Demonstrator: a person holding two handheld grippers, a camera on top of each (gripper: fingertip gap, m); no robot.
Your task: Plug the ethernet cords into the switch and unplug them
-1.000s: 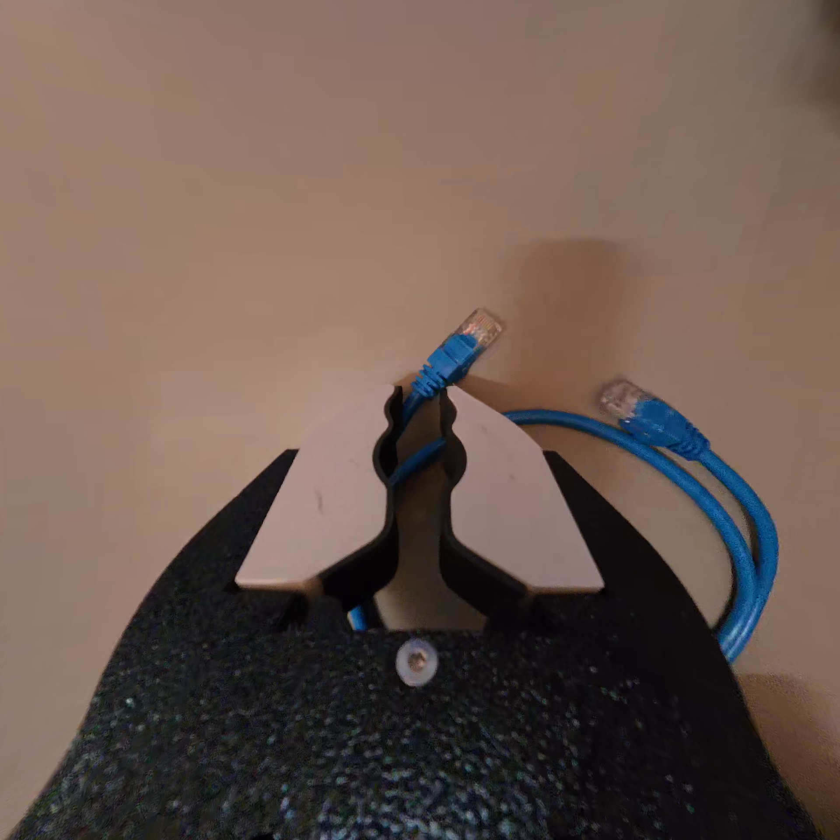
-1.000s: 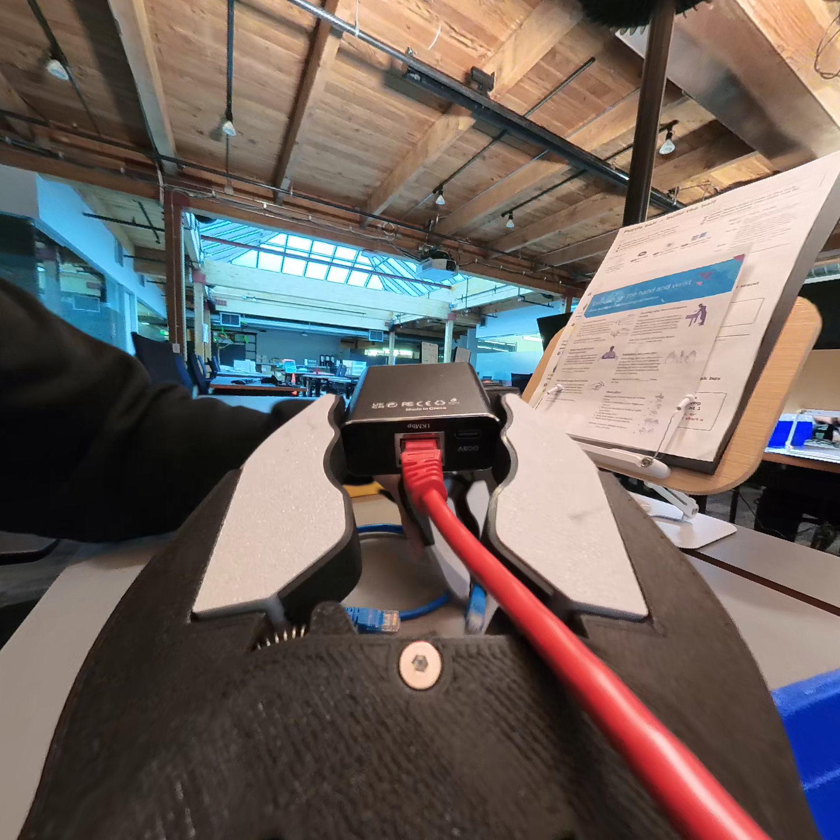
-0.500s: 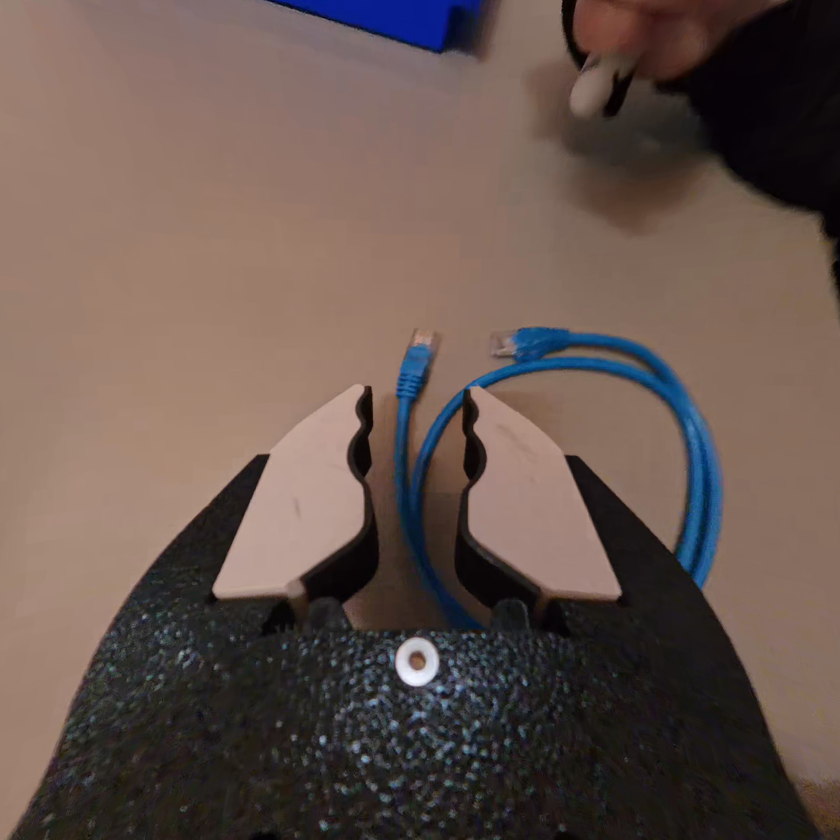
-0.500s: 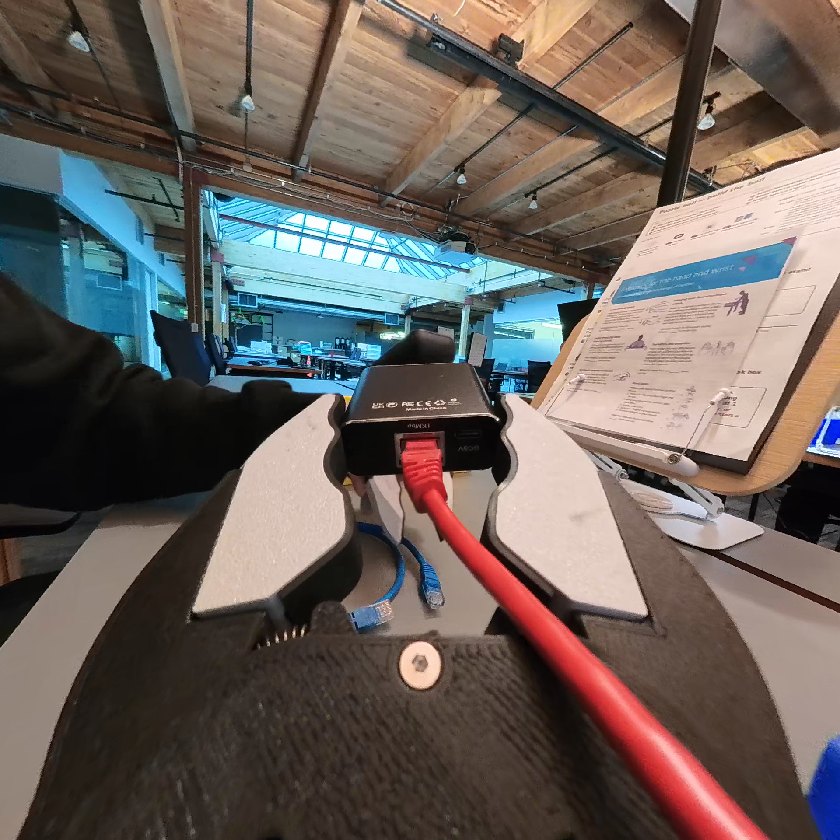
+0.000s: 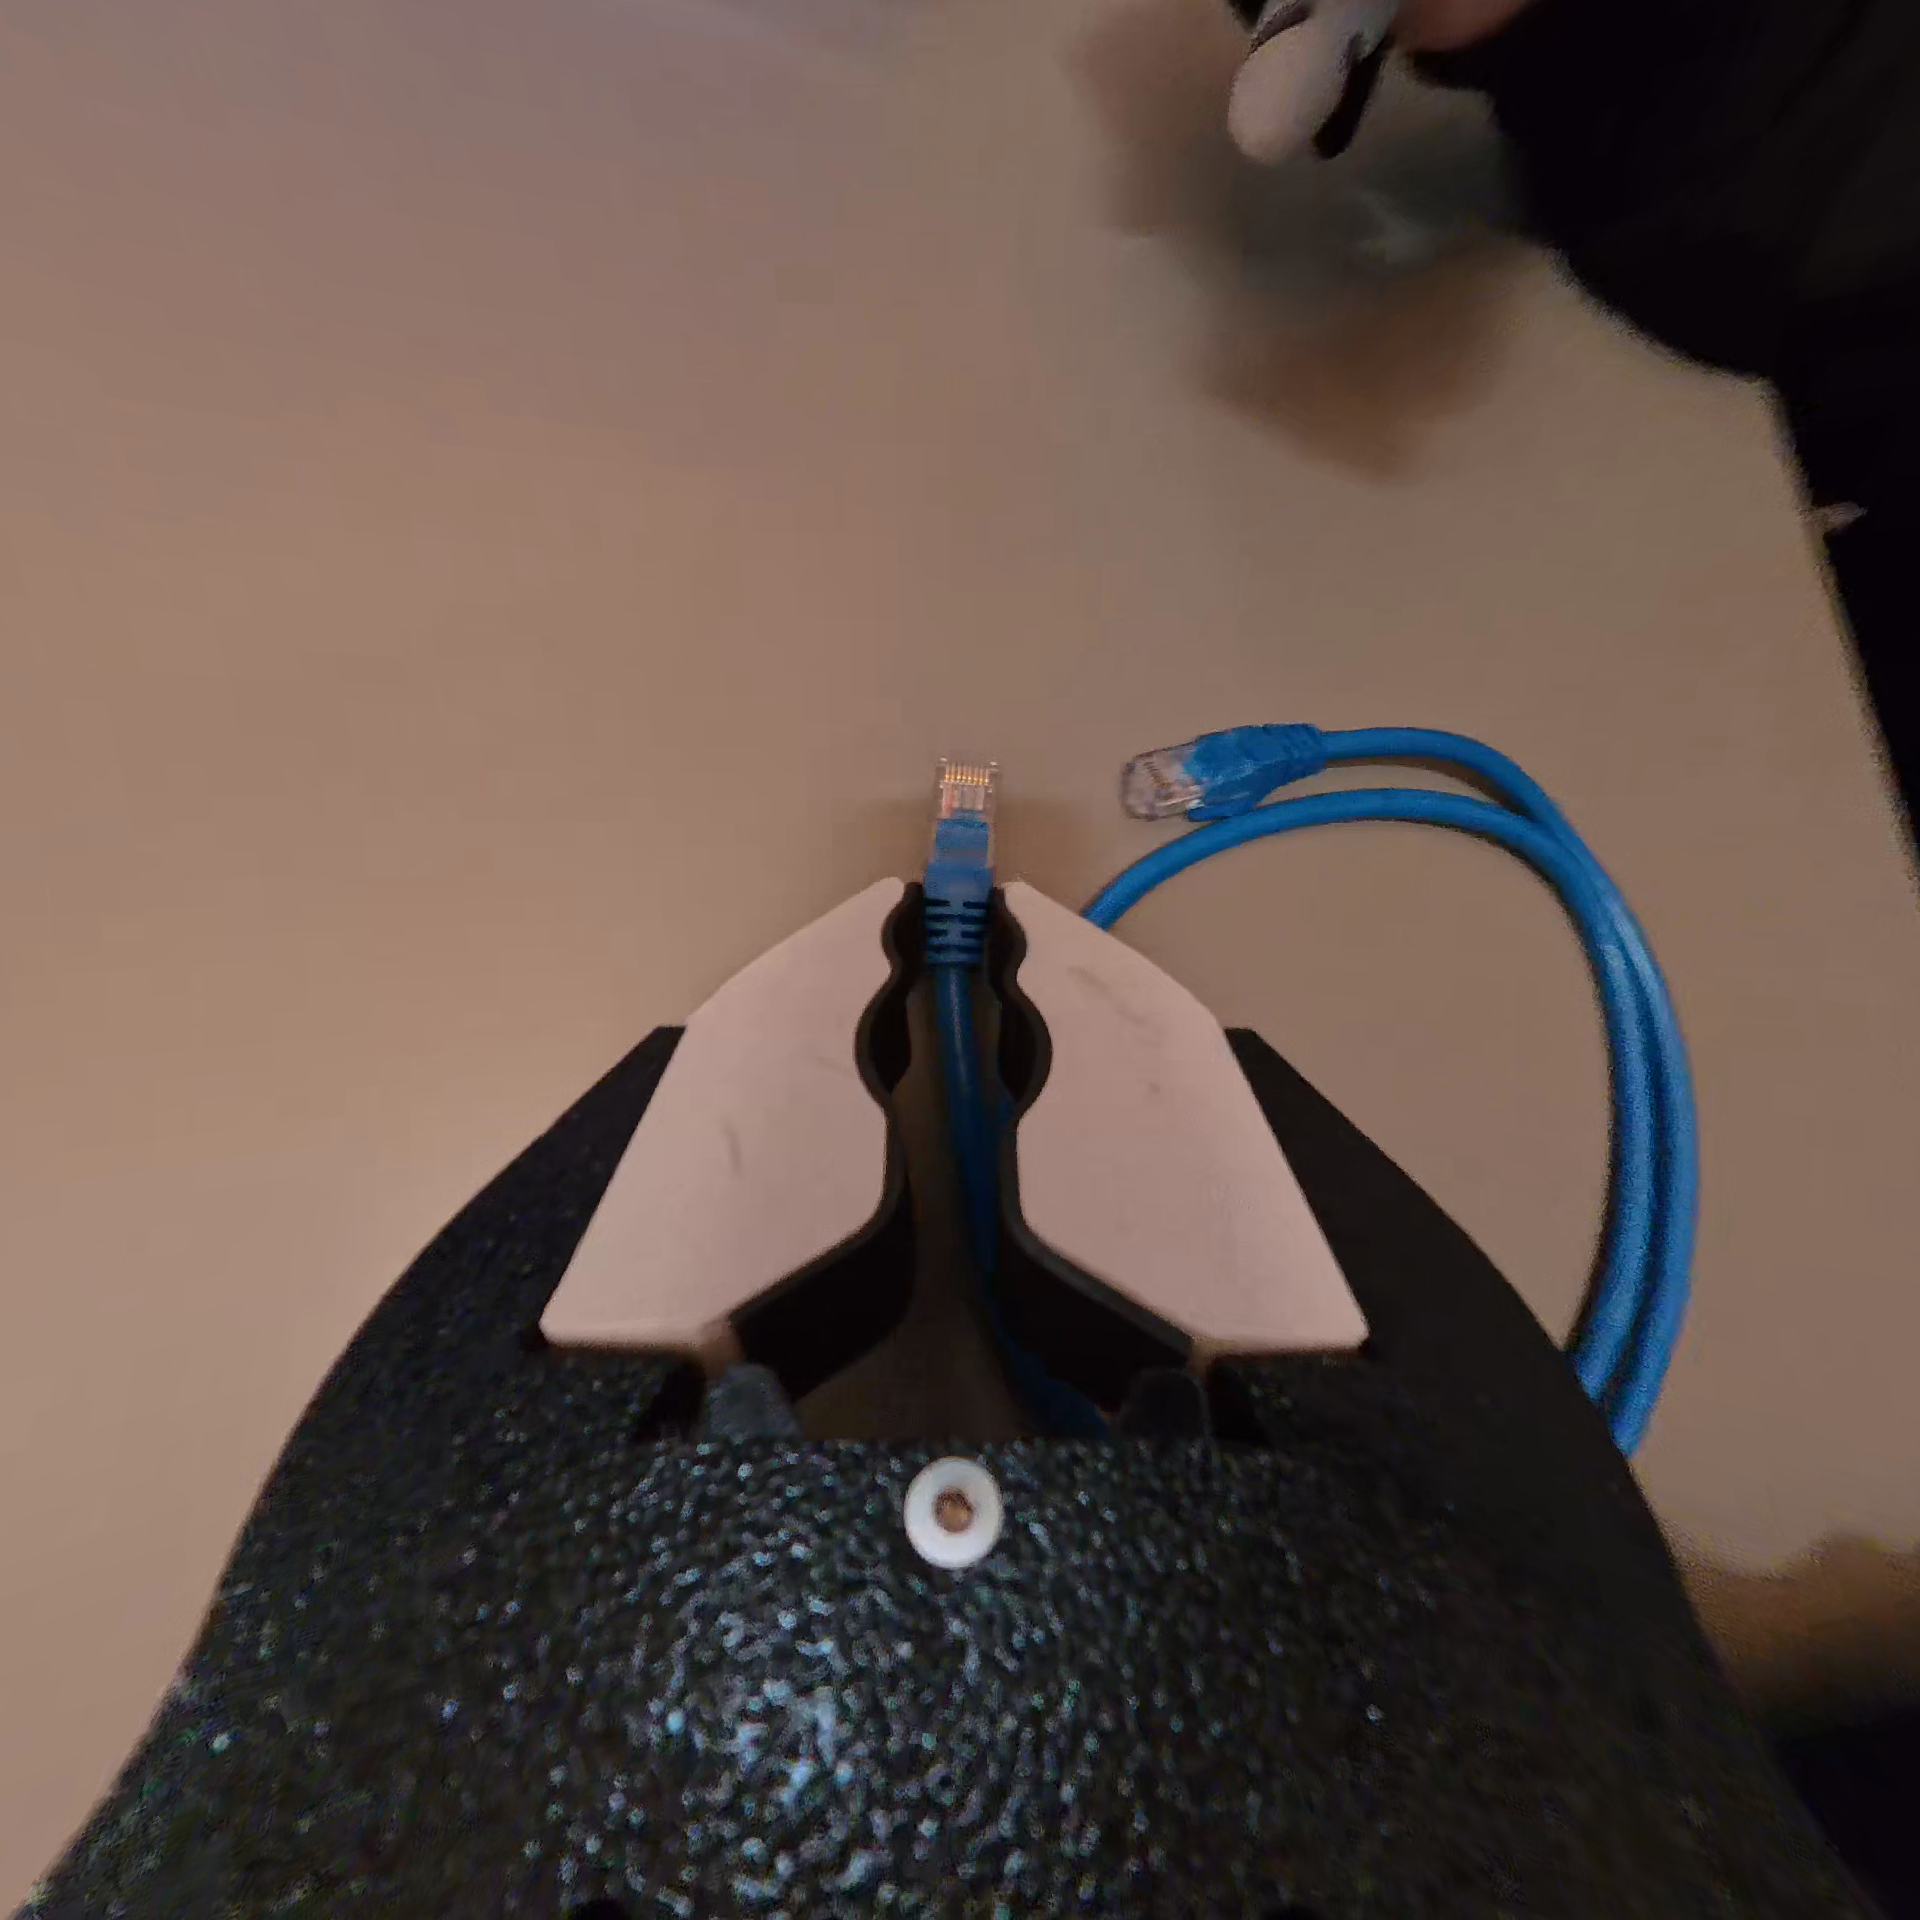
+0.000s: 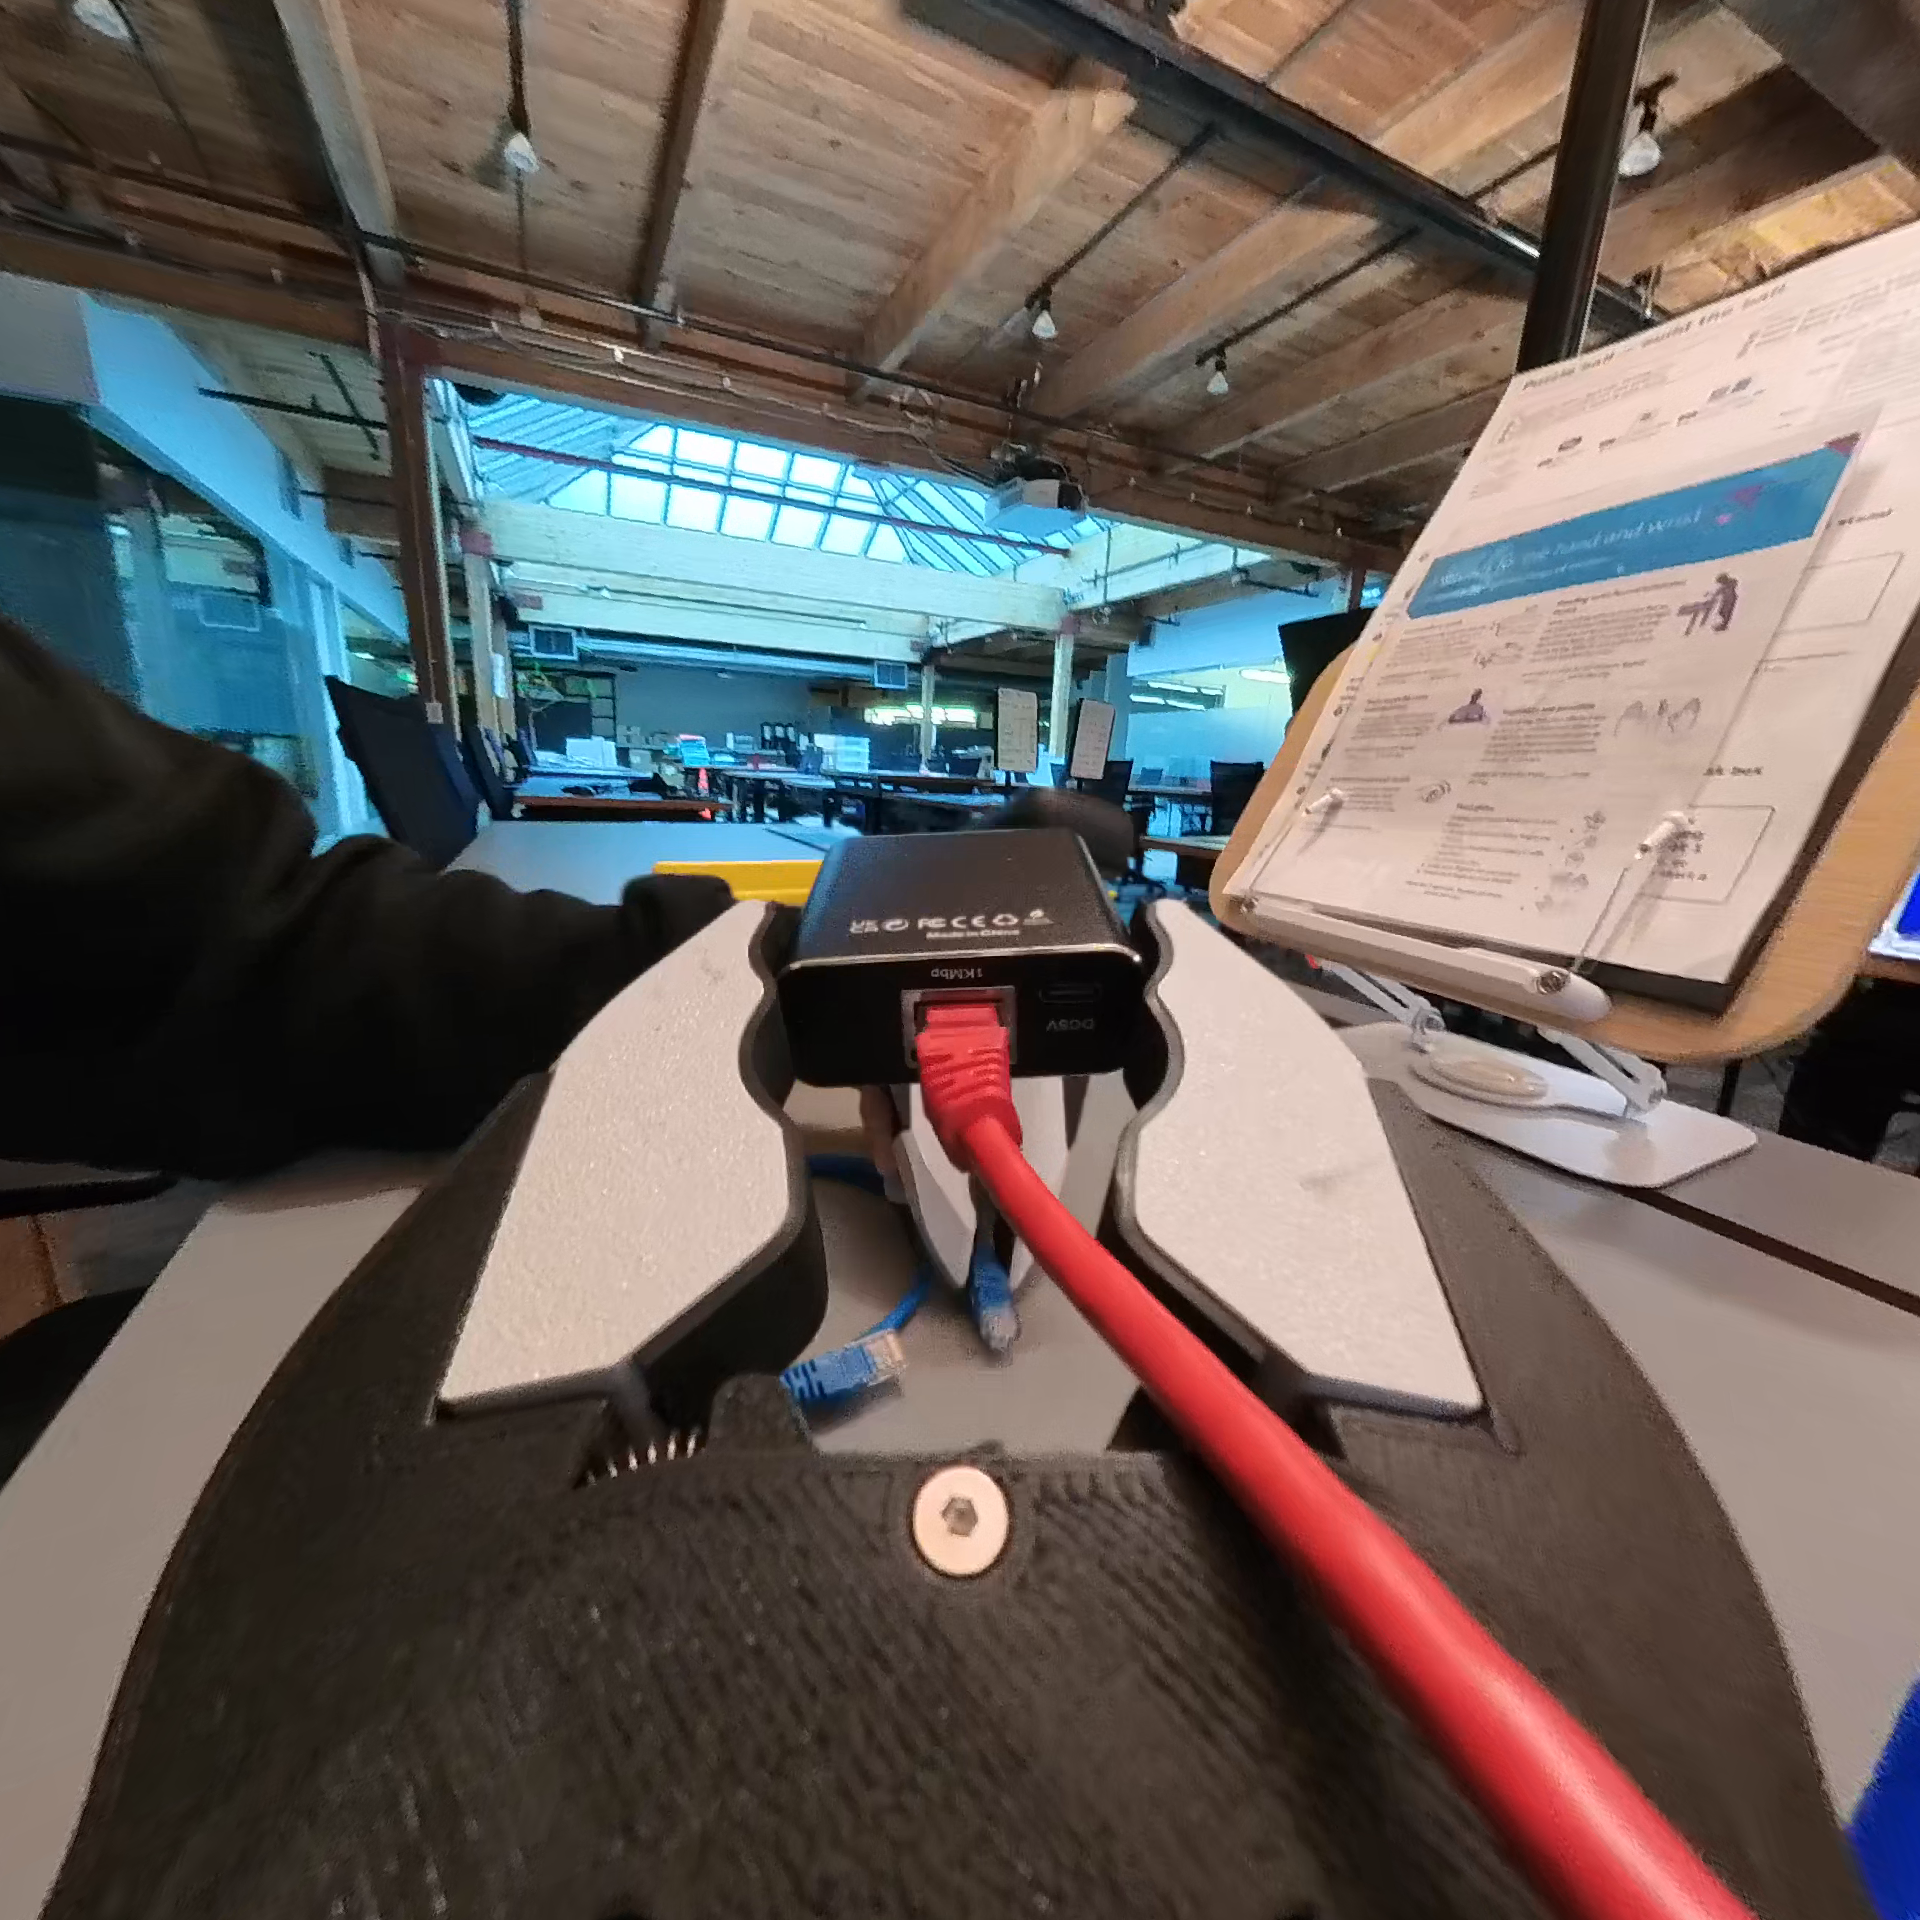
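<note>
Left tool [image 5: 954,896] pinches blue cord [image 5: 1652,1081], plug [image 5: 966,795] pointing straight ahead

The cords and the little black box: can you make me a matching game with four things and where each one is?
Things:
1. red cord
2. blue cord plug
3. other blue plug
4. switch

Places:
A. lying loose on the table
B. held between the right gripper jaws
C. plugged into the black box
D. sticking out past the left gripper jaws, which pinch its cord

Pairs: 1-C, 2-D, 3-A, 4-B
</note>
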